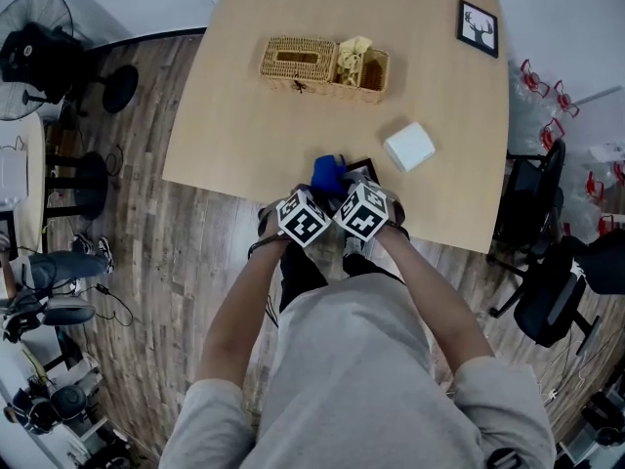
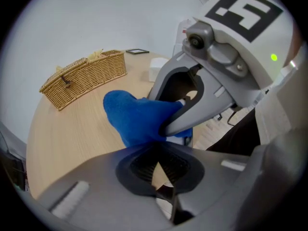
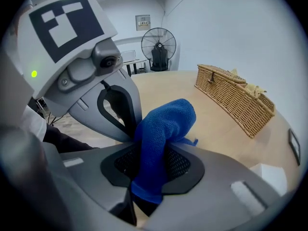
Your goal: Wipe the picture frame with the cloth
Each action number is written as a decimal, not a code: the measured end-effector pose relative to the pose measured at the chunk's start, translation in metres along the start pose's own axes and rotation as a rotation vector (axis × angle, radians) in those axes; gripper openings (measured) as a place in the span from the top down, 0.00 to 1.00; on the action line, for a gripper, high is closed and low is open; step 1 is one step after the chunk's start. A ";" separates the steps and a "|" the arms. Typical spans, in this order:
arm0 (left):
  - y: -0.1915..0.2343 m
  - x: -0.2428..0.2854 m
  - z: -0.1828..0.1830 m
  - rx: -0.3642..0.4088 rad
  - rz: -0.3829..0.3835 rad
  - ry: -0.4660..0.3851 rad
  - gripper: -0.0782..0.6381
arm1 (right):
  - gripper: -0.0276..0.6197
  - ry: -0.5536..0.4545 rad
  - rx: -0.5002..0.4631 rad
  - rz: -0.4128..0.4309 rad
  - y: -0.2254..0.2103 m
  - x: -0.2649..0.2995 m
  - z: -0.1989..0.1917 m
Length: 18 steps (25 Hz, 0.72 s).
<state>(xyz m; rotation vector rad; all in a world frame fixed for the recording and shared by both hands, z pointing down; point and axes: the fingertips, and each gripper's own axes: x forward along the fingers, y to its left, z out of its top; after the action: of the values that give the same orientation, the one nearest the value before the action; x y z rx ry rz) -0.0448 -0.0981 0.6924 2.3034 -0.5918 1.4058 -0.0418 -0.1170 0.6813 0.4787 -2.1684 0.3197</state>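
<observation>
Cloth (image 3: pixel 166 121) pinched in right gripper (image 3: pixel 151 153); soft, light; keep this hold | frame (image 1: pixel 362 169) just ahead, partly under cloth; rigid, likely fragile; brace by edge | left gripper (image 2: pixel 159 154) closed, empty

The cloth (image 3: pixel 163 124) is showing deep blue. The basket (image 1: pixel 322 64) is displaying a tan weave on the pale wood-grain desk (image 1: pixel 244 135). The picture frame (image 1: pixel 363 168) is showing a black edge. The far picture (image 1: pixel 478 28) is showing black around white. The box (image 1: pixel 409 146) is gleaming white. The left tool (image 2: pixel 159 165) and right tool (image 3: pixel 149 170) are showing grey, their cubes carrying black-and-white squares.
</observation>
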 end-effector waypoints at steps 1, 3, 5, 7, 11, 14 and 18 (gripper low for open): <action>-0.001 0.001 0.001 -0.001 -0.002 -0.004 0.82 | 0.79 0.001 -0.006 -0.002 -0.002 -0.001 0.001; 0.001 0.000 0.001 0.005 -0.001 -0.008 0.82 | 0.79 -0.011 -0.014 -0.009 -0.006 0.001 0.010; 0.005 -0.001 -0.001 0.006 0.002 -0.007 0.82 | 0.79 -0.026 -0.022 -0.009 -0.006 0.005 0.022; 0.005 -0.003 -0.003 0.001 0.001 -0.007 0.82 | 0.79 -0.030 -0.027 0.007 -0.006 0.012 0.031; 0.005 0.000 -0.003 -0.001 0.002 -0.008 0.82 | 0.79 -0.029 -0.007 0.047 -0.007 0.022 0.037; 0.008 0.000 -0.003 0.007 0.009 -0.008 0.82 | 0.79 -0.044 -0.002 0.044 -0.011 0.025 0.039; 0.007 -0.001 -0.005 0.004 0.002 -0.006 0.82 | 0.79 -0.066 0.011 0.022 -0.012 0.024 0.037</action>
<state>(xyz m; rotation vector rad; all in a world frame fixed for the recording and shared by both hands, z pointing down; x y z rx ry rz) -0.0522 -0.1012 0.6942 2.3115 -0.5938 1.4019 -0.0753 -0.1478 0.6797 0.4780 -2.2381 0.3322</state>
